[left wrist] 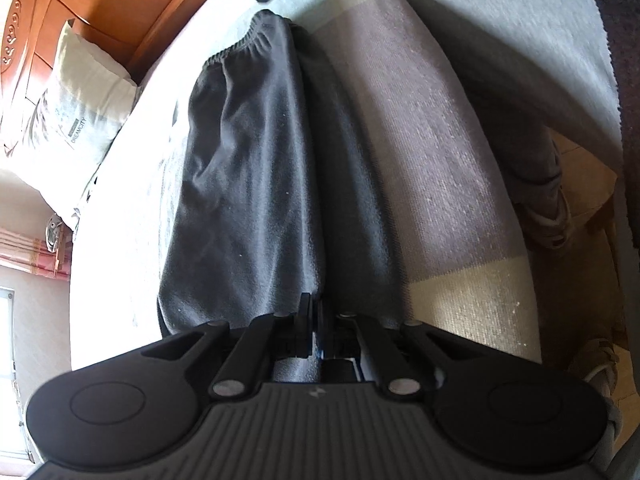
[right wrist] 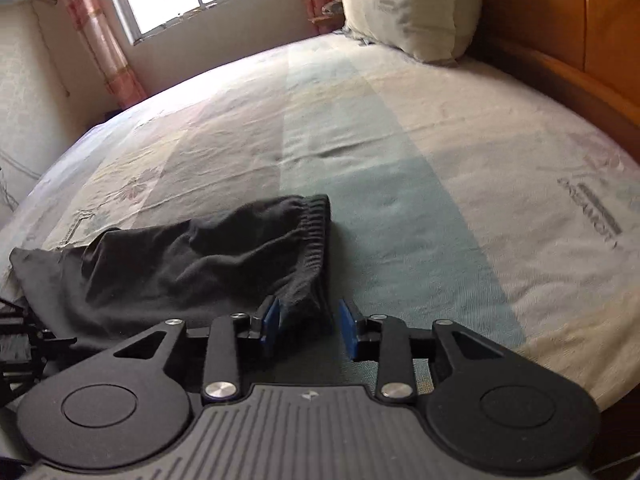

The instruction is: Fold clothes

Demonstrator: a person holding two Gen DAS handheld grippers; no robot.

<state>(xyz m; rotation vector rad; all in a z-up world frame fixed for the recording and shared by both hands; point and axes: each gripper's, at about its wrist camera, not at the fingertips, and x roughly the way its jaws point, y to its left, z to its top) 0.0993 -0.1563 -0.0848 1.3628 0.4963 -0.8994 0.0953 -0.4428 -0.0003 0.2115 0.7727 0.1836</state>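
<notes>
1. The dark grey, soft-knit garment with a ribbed elastic waistband [left wrist: 256,168] lies on the pale striped bedsheet [left wrist: 440,160], stretched lengthwise from 6 o'clock up to 12 o'clock in the left wrist view.
2. The left gripper [left wrist: 315,320] has its jaws pressed together on the garment's near end at 6 o'clock; I judge this pinch keeps that end taut so the cloth lies long and straight.
3. The right gripper [right wrist: 308,326] stands with its blue-padded jaws parted either side of the waistband corner, cloth between them but not clamped. It shows again in the left wrist view, at 12 o'clock beyond the waistband.
4. The garment looks doubled along its length, with a long crease down the middle; shallow wrinkles gather near the elastic [right wrist: 316,232].
5. A cream printed pillow [right wrist: 408,8] leans against the orange wooden headboard [right wrist: 568,40] at 1 o'clock in the right wrist view, well apart from the garment.
</notes>
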